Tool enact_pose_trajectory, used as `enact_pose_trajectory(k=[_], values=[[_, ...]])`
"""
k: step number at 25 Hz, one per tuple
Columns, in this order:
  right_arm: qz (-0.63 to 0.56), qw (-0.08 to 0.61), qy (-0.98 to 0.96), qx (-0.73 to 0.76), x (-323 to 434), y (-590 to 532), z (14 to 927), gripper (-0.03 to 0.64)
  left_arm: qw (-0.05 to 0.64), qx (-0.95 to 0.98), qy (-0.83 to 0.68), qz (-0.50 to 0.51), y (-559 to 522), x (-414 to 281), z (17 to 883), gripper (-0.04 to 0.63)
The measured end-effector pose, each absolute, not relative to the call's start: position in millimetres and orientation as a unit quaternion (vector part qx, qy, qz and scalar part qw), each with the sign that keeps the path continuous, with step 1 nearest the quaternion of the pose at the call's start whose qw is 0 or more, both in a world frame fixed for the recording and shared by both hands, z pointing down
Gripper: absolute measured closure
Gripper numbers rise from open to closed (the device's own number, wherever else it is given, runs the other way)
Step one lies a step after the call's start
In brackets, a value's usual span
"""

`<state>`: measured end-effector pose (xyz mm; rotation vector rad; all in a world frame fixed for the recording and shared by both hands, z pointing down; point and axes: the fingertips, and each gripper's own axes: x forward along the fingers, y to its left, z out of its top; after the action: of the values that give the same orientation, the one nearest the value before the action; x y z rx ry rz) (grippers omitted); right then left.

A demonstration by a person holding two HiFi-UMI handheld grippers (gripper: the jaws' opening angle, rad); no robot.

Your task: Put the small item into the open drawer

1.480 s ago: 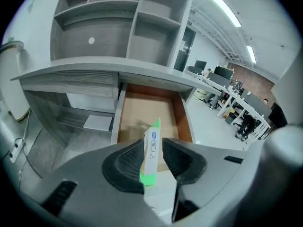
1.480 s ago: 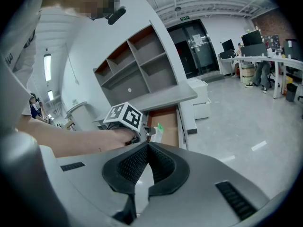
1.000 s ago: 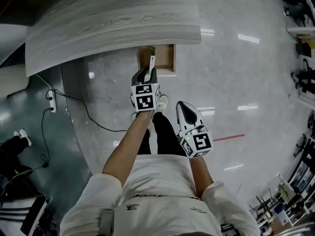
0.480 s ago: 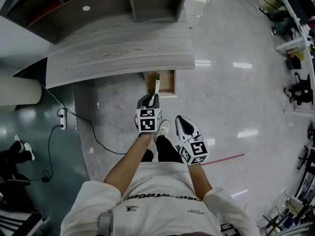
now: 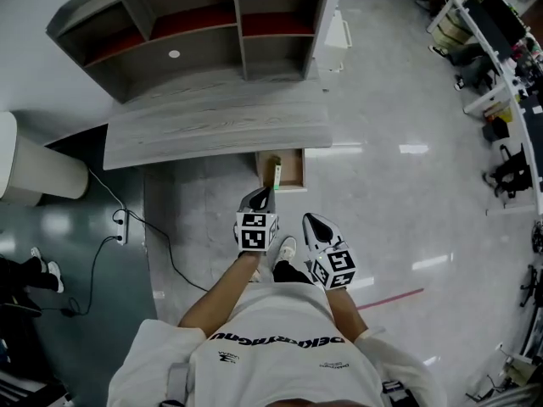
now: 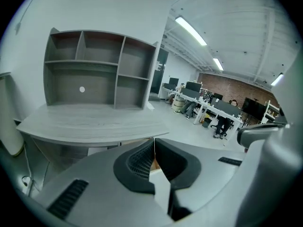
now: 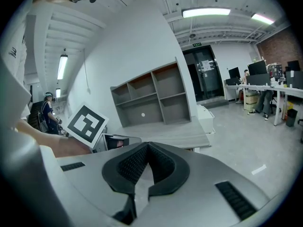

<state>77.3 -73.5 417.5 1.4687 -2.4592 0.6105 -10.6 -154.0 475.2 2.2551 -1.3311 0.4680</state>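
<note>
The person stands on the glossy floor (image 5: 407, 210) in front of a grey wood-grain desk (image 5: 212, 125), with a hand-held gripper in each hand. A small wooden drawer (image 5: 293, 170) stands pulled out from under the desk's front edge. The small item (image 5: 277, 176), a thin white stick with a green end, lies inside it along its length, with the green end towards the person.

The left hand-held gripper (image 5: 260, 197) is held just in front of the drawer, a little above and short of the item, and does not touch it. Its jaws have just been closing; in the left gripper view they meet tip to tip, clenched with nothing between them. The right hand-held gripper (image 5: 312, 223) is held beside it, further from the drawer. In the right gripper view its jaws are also pressed together at the tips and hold nothing. Each gripper's marker cube faces up towards the head camera.

A grey set of open shelves (image 5: 212, 32) stands at the back of the desk. A white power strip (image 5: 121, 225) lies on the floor to the left of the desk, with a black cable (image 5: 161, 244) running from it. One white shoe (image 5: 287, 248) shows between the two grippers
</note>
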Motion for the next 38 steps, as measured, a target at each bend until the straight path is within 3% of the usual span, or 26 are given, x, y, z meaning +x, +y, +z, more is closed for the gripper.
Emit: enact_pose_trajectory(k=[24,38], values=[[0.163,0.082,-0.846,0.501,54,-45,357,0.588,0.120,0.876,-0.455,0.109,-76,-46,375,0.580],[0.157,0.065,-0.846,0.506,62,-40,346,0.589,0.102,0.873,-0.468,0.091,-63,-52,363,0.580]])
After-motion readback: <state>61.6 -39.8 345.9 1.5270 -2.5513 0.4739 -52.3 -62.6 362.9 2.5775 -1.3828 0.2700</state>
